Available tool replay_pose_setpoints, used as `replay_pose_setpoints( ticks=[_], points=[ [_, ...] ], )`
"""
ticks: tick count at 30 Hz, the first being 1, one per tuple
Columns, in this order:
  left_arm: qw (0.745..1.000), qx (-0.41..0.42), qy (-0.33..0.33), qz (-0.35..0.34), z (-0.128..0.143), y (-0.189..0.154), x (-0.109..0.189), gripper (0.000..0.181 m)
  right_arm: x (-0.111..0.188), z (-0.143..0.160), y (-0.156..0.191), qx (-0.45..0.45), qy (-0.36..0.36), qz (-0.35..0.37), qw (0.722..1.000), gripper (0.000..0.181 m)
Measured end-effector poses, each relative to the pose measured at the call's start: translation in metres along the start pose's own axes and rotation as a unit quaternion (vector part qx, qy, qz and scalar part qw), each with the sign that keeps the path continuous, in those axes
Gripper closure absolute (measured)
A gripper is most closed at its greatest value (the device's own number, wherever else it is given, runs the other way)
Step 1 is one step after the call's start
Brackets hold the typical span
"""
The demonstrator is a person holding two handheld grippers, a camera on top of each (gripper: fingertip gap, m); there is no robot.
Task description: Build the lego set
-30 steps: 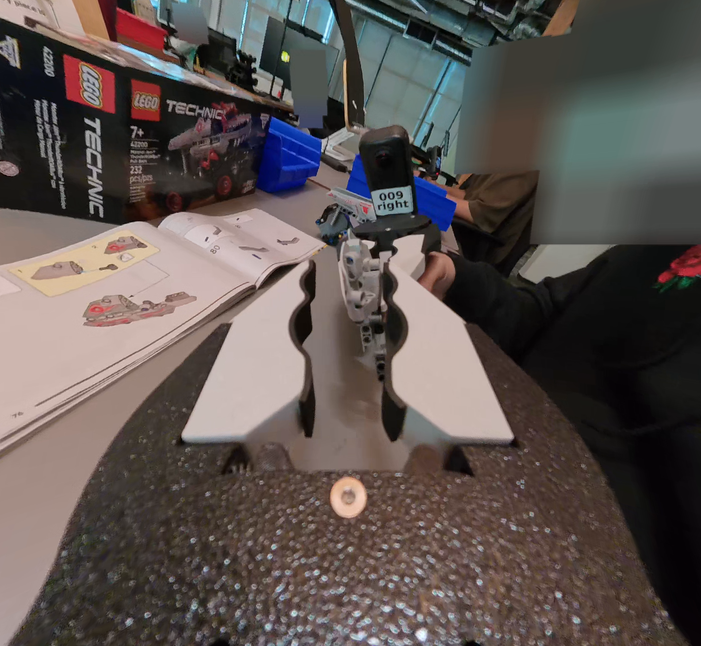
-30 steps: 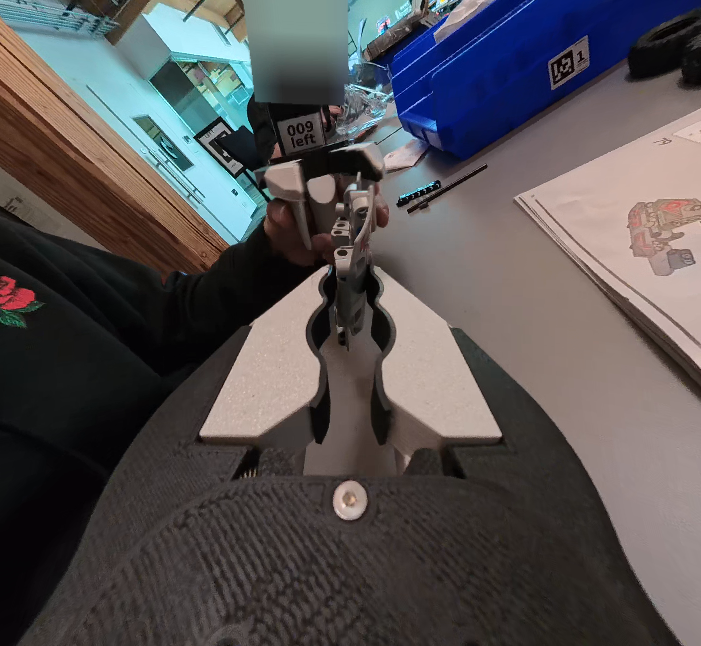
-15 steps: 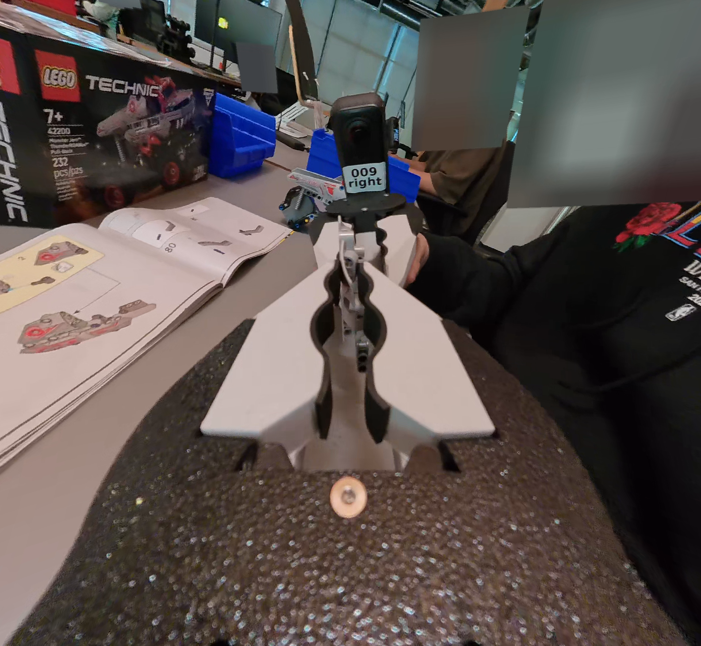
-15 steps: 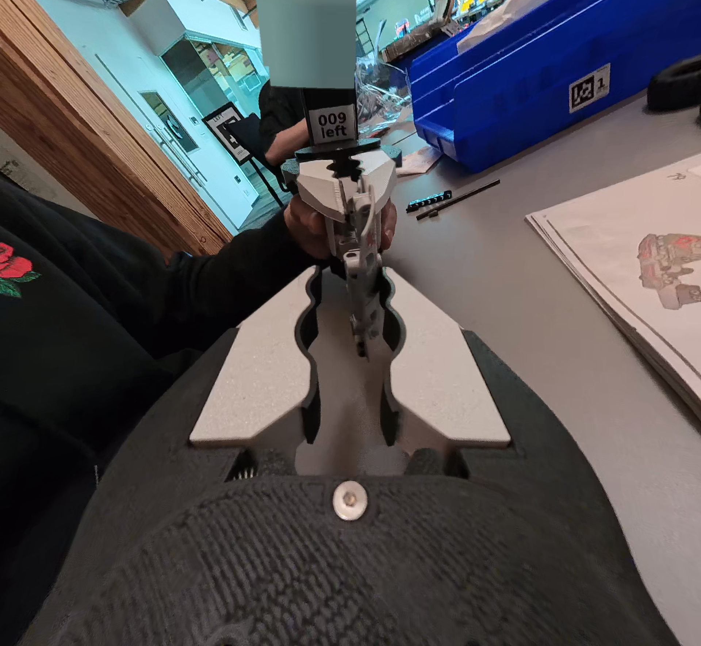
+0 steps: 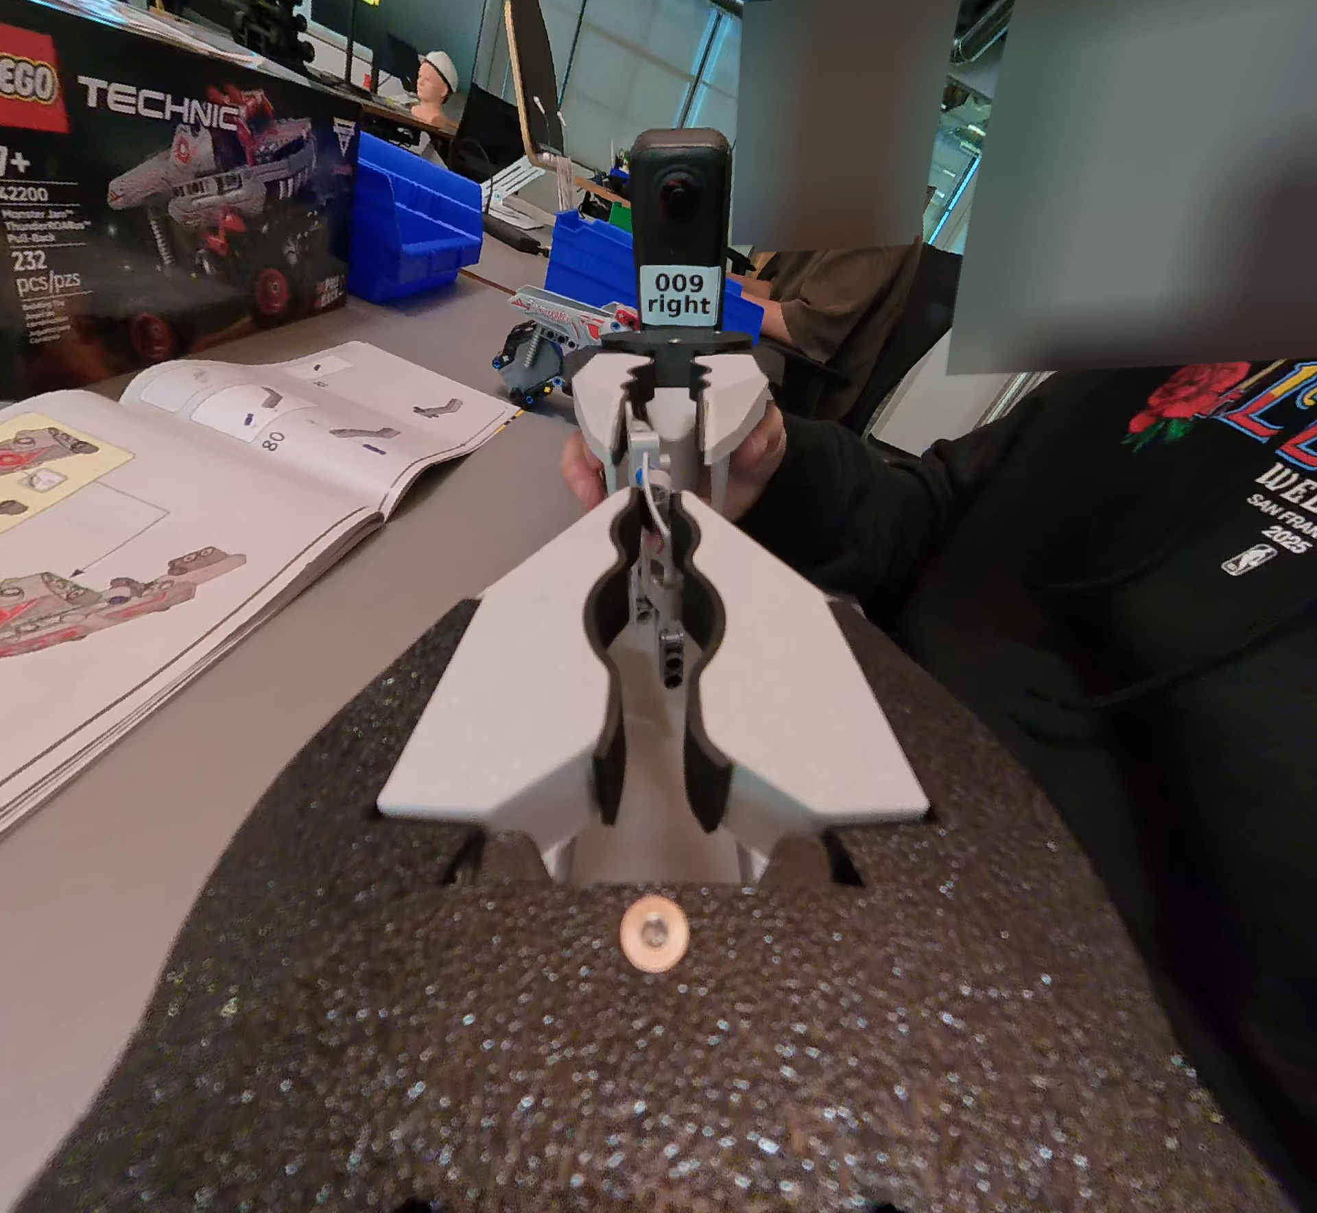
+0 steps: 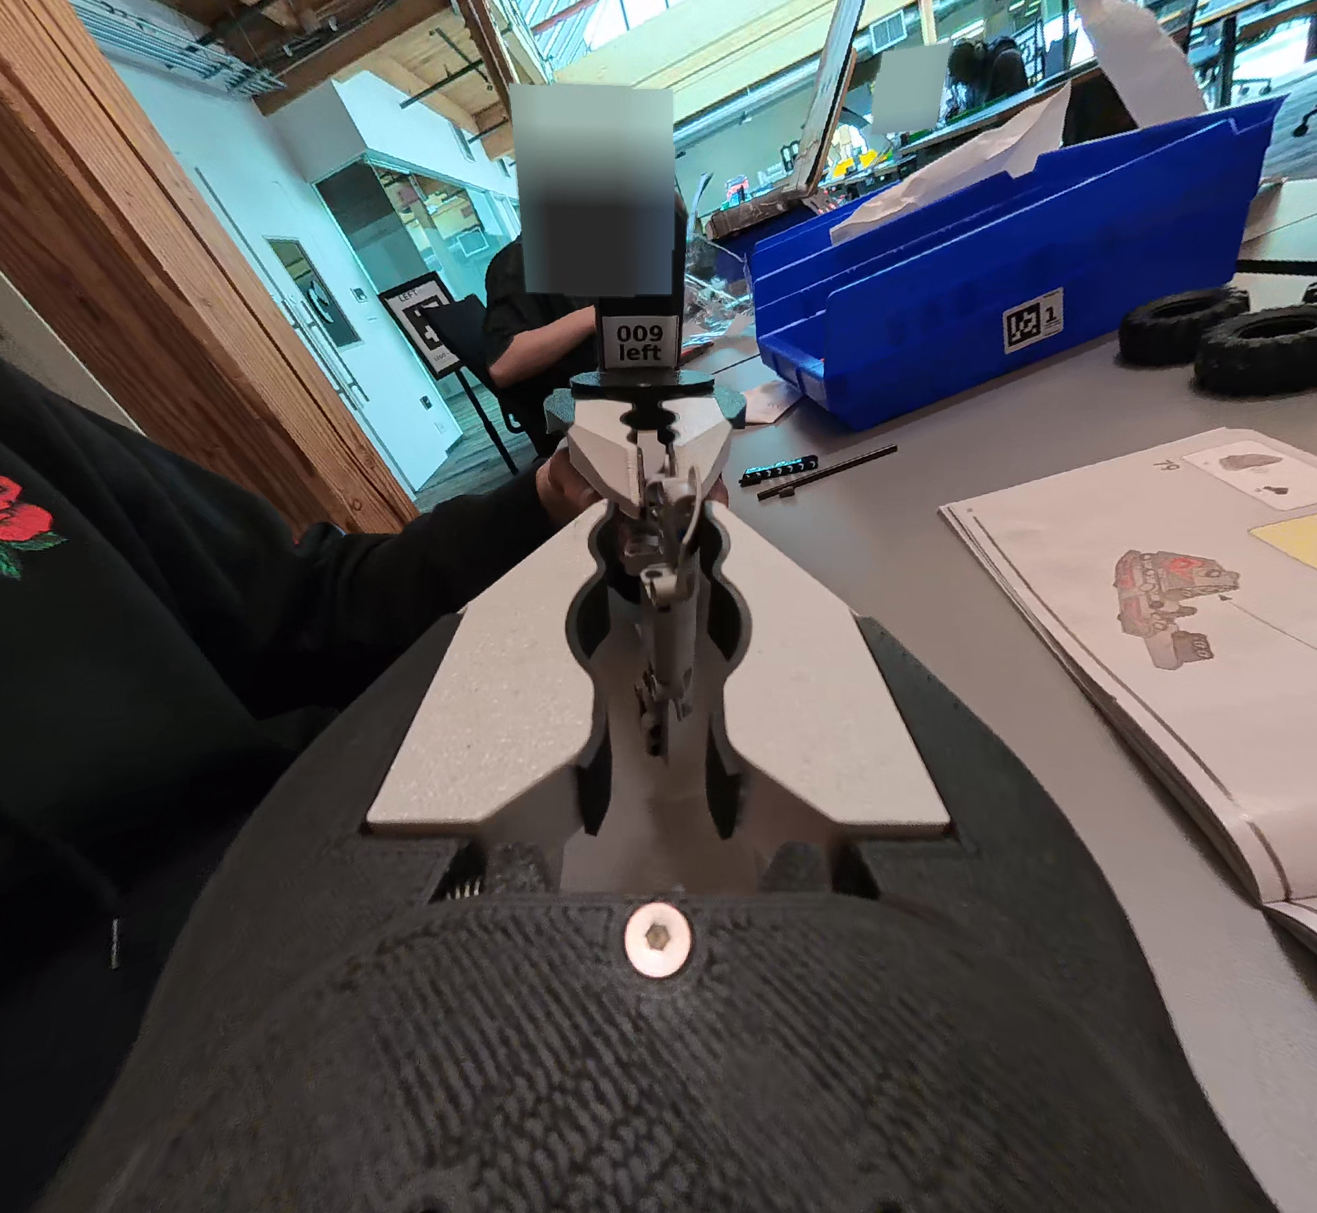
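Left wrist view: the left tongs (image 5: 652,523) are clenched on a slim grey lego assembly (image 5: 659,598), its dark pin end hanging between the wavy black-lined inner faces of the pale, matte fingers (image 5: 541,666). The far end of the same assembly sits in the right tongs (image 5: 666,438), which face back from just beyond, held in a hand (image 5: 748,459). On the grey counter (image 5: 442,537) lies an open instruction booklet (image 5: 214,509) of thin printed pages; behind it stands a glossy black lego box (image 5: 164,217). Two blue plastic bins (image 5: 410,231) stand farther back; what they hold cannot be told. A partly built lego vehicle (image 5: 549,342) rests near them.

Right wrist view: the right tongs (image 6: 659,537) are clenched on the lego assembly (image 6: 666,637), which runs upright between the speckled white fingers (image 6: 784,701) to the left tongs (image 6: 652,466) opposite. A long blue bin (image 6: 998,281) on the counter (image 6: 926,609) holds crumpled white paper (image 6: 948,174). Beside it sit knobbly black rubber tyres (image 6: 1240,345). A thin black axle (image 6: 827,472) and a short black beam (image 6: 777,470) lie on the counter, near the booklet (image 6: 1154,623).
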State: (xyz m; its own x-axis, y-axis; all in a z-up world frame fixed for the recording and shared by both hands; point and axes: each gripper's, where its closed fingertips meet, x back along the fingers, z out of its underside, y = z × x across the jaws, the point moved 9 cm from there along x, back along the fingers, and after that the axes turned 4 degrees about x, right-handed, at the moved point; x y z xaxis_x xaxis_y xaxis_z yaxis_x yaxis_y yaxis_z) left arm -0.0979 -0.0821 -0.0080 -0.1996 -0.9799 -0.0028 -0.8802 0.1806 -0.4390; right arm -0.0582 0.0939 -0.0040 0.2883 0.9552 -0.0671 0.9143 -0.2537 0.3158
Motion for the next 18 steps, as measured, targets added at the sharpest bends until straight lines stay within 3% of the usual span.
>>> replay_pose_setpoints(
  ticks=[6,14,18],
  points=[
    [1.000,-0.019,0.013,-0.012,0.0022,-0.0007,-0.0021,0.177,-0.0008,0.0003,0.0016,0.020,0.016,0.004,1.000,0.176],
    [0.999,-0.025,0.013,-0.016,0.0002,-0.0015,0.0004,0.166,-0.0024,0.0034,0.0018,0.039,0.042,0.017,0.998,0.175],
    [0.999,-0.033,0.024,-0.025,0.0004,-0.0004,0.0061,0.173,-0.0019,0.0037,0.0011,0.028,0.040,0.011,0.999,0.175]
  ],
)
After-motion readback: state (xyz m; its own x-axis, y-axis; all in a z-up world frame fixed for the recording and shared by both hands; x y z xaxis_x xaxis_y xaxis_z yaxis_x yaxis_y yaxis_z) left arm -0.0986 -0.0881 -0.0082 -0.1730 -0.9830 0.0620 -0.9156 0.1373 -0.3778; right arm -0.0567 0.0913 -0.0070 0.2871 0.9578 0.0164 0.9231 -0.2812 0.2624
